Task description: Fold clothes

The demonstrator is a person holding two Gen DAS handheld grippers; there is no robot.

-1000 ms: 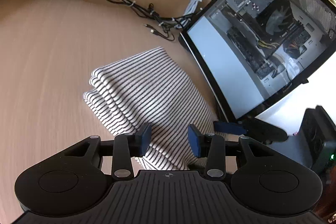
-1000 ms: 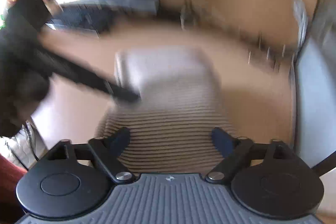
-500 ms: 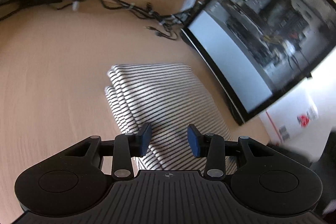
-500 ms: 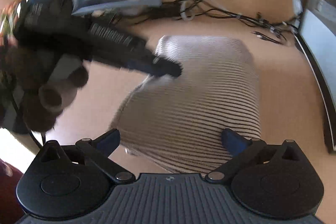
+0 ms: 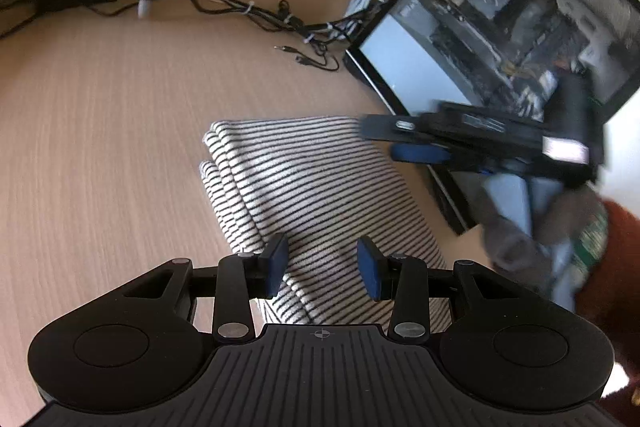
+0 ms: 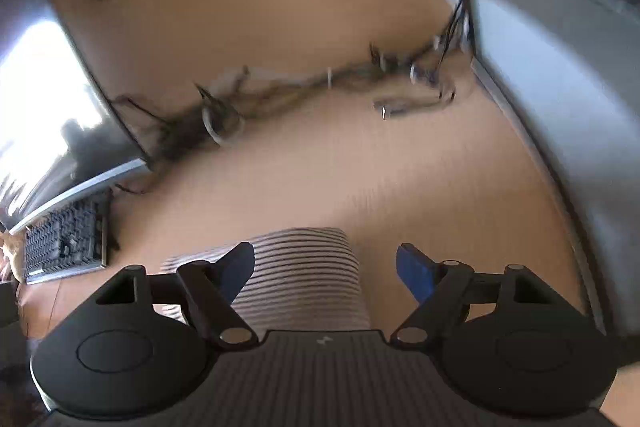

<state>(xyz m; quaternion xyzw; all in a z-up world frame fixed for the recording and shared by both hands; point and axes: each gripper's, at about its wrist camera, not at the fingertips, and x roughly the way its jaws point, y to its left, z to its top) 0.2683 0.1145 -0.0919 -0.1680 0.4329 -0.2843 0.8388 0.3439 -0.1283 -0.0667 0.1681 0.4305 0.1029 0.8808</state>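
Desk [image 5: 100,147]: folded striped garment [image 5: 320,187] beside PC case [image 5: 500,39], cables [image 5: 248,11] behind; both grippers wide, empty

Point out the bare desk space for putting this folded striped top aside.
Wide bare wood lies left of the striped top, up to the cables. Crowded: cable tangle behind, computer case close on its right.

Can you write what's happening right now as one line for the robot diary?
striped cloth: folded on desk | left gripper: open over cloth | right gripper: open, empty
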